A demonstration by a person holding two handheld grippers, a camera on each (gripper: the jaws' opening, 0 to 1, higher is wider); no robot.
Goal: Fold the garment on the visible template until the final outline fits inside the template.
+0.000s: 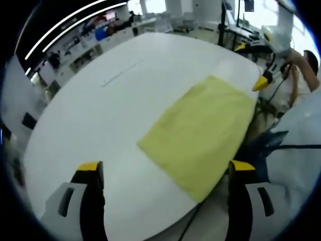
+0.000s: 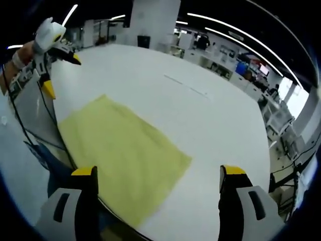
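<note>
I judge the fold near done: the flat rectangular pale-yellow cloth garment (image 1: 200,133) lies at 3 o'clock by the round white table's (image 1: 100,115) edge, my left gripper (image 1: 165,173) and right gripper (image 2: 158,178) both hover jaws apart, empty; next, check the outline against a template I cannot make out.

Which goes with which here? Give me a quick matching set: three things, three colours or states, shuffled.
Things:
1. cloth
2. table
3. left gripper

States:
A. white, round-edged
B. jaws wide apart, holding nothing
C. yellow, lying flat at the table's edge

Pairs: 1-C, 2-A, 3-B
</note>
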